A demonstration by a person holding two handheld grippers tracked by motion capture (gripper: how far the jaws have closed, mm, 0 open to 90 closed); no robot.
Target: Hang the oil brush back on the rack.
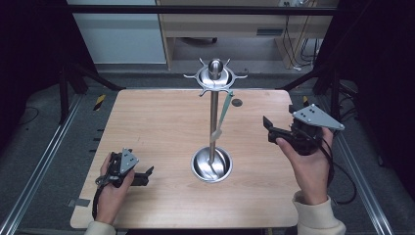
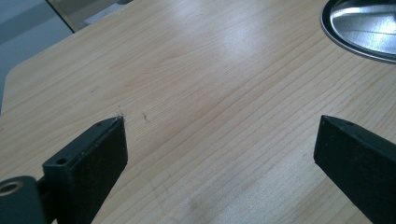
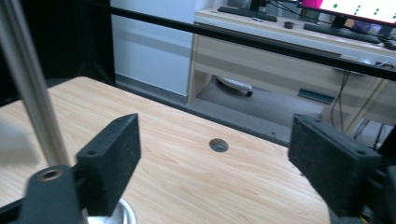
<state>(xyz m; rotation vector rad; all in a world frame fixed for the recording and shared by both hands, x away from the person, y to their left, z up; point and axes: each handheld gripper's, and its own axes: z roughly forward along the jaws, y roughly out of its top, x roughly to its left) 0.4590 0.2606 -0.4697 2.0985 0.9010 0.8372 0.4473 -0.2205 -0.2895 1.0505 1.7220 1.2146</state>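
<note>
Hands are coming in from the bottom edge of the high view, each carrying a black two-jaw tool. At lower left the left tool is lying low over the pale wooden bench, its jaws spread wide with bare wood between them. At right of centre the right tool is hovering higher, its jaws also spread and pinching nothing. Between the two, at the frame's middle, the polished steel utensil stand is rising from its round dish base to a crown of hooks at upper centre. A slim pale-green utensil is hanging from one hook, sloping down beside the pole, well apart from both tools.
</note>
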